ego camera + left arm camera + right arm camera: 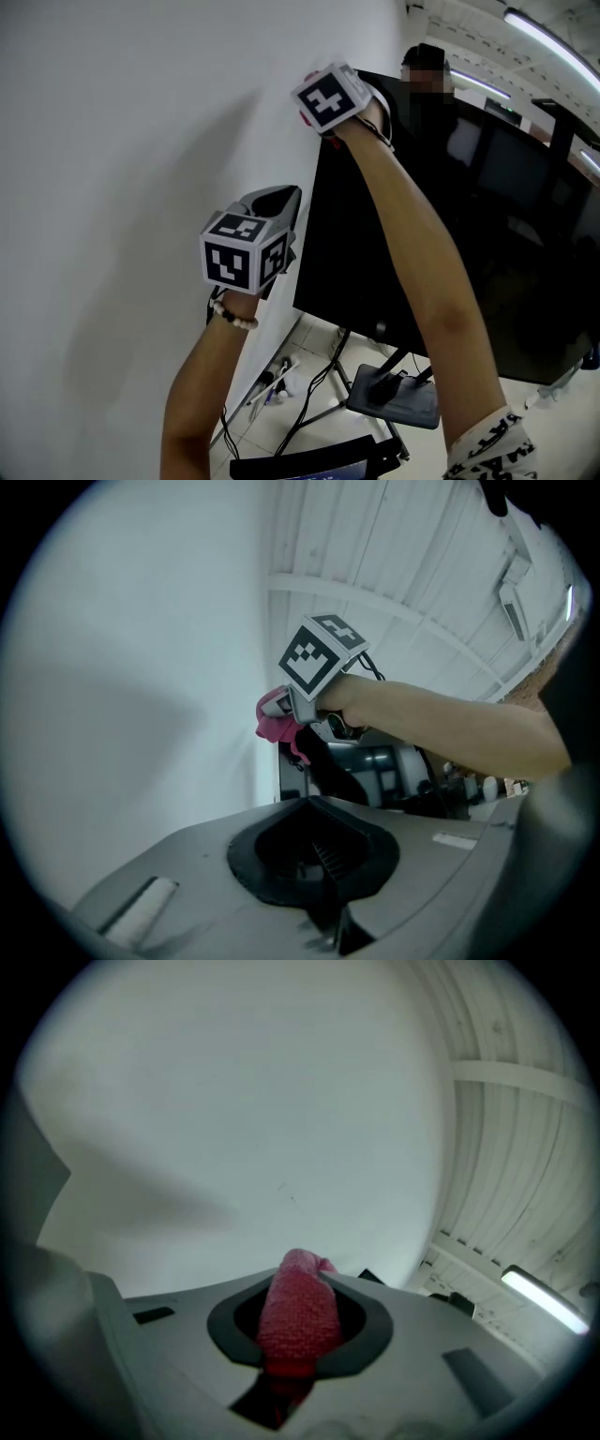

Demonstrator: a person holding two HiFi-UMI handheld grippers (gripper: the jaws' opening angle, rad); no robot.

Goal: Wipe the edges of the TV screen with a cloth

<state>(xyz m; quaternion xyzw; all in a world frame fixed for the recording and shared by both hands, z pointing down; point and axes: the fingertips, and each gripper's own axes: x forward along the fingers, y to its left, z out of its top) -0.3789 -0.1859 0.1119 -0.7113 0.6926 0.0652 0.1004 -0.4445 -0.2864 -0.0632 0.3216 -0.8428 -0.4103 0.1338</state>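
Clamping a pink cloth [298,1299] between its jaws, the right gripper [300,1340] has the rolled fabric sticking up out of its mouth, with only a little showing past the tips. The gripper is raised at arm's length against the upper left corner of the TV [450,234]. The left gripper view shows the cloth hanging right at that corner, though no view shows whether it actually presses on the frame.

From that corner the TV's left edge runs steeply downward, and its top edge runs off to the right. The right gripper is the nearer one to both edges and the only one carrying cloth, so I judge either edge could be wiped by sliding along its length.

The left gripper [317,883] has its jaws together with nothing between them. It hangs lower, just beside the left edge, between the TV and the white wall [131,141]. Under the screen the stand [394,394] and some cables rest on the floor.
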